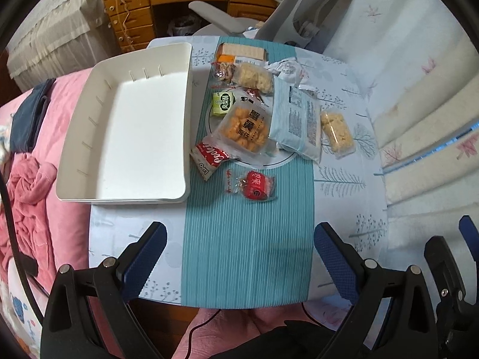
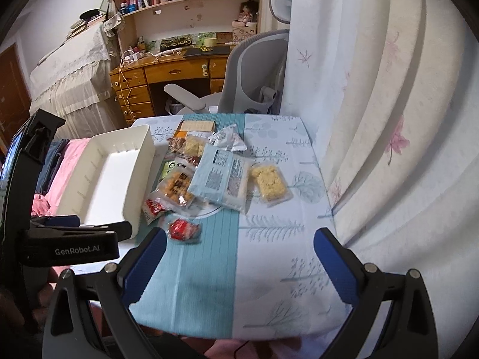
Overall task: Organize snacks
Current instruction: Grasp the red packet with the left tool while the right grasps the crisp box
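We are holding both the left gripper (image 1: 239, 257) and the right gripper (image 2: 239, 263) spread wide, gripping nothing, near the snacks (image 1: 254, 119) lying right of the white tray (image 1: 128, 137).

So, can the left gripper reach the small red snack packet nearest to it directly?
Probably yes. The left gripper is open and empty, and only bare teal runner lies between it and the red snack packet, which sits apart from the pile.
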